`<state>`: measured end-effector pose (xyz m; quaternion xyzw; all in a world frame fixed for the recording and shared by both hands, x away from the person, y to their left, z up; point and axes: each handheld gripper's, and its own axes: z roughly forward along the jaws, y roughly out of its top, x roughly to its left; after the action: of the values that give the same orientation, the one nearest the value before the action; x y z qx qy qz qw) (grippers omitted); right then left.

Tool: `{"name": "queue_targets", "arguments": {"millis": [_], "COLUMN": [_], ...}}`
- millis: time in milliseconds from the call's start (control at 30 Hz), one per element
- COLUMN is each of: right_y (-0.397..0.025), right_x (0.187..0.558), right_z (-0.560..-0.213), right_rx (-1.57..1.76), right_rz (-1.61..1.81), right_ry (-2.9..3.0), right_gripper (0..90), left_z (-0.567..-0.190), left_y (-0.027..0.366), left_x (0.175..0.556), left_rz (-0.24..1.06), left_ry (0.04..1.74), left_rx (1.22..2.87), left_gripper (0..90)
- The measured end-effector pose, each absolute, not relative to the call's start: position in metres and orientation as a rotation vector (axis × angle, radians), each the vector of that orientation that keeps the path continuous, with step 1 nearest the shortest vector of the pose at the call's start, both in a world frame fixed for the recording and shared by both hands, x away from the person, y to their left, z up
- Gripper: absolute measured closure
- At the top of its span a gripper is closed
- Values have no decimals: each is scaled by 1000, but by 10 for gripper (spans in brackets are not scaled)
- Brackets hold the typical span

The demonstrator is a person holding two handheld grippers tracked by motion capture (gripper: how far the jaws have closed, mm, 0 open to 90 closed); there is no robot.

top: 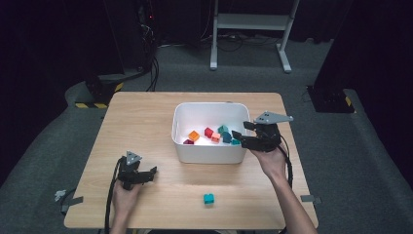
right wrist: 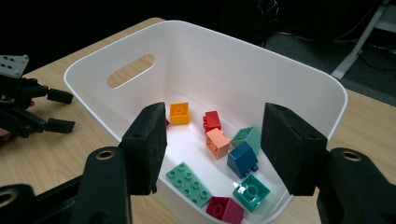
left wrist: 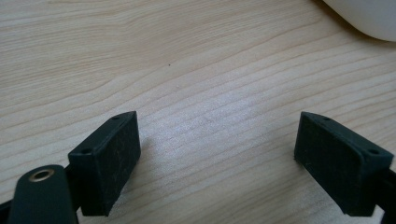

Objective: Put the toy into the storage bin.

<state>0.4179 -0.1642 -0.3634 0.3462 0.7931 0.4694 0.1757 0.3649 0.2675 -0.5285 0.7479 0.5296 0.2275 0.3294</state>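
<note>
Right gripper view — gripper [right wrist: 212, 149] open above bin [right wrist: 280, 74].

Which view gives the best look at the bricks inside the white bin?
The right gripper view: it looks down into the white bin, showing each of the bricks separately. The high view shows them small and clustered; the left gripper view catches just a bin corner.

Left gripper [top: 152, 172]: jaws spread wide with nothing between them, held low, well apart from the white bin [top: 181, 151], off its front-left corner.
Right gripper [top: 237, 137]: jaws apart and bare, poised over the bin's right rim, pointing inward.
Forearms: both enter from the near edge.
</note>
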Motion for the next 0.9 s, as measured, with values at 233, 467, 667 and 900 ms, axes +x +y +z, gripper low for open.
{"name": "queue_targets", "arguments": {"millis": [233, 467, 667, 900], "right_y": [-168, -168, -169, -165], "right_x": [407, 393, 381, 370], "right_z": [-366, -369, -377, -386], "right_rx": [967, 944, 939, 931], "right_rz": [1345, 1356, 1356, 1367], "right_ry": [2245, 2255, 2275, 2286], "right_gripper": [404, 401, 401, 402], "left_z": [-529, -529, -529, -528], "left_y": [267, 267, 268, 267], "left_x": [365, 365, 365, 365], "left_rz": [595, 595, 595, 595], "left_ry": [1386, 1386, 1385, 1385], "left_rx": [1957, 1957, 1957, 1957], "left_gripper": [145, 144, 144, 145]}}
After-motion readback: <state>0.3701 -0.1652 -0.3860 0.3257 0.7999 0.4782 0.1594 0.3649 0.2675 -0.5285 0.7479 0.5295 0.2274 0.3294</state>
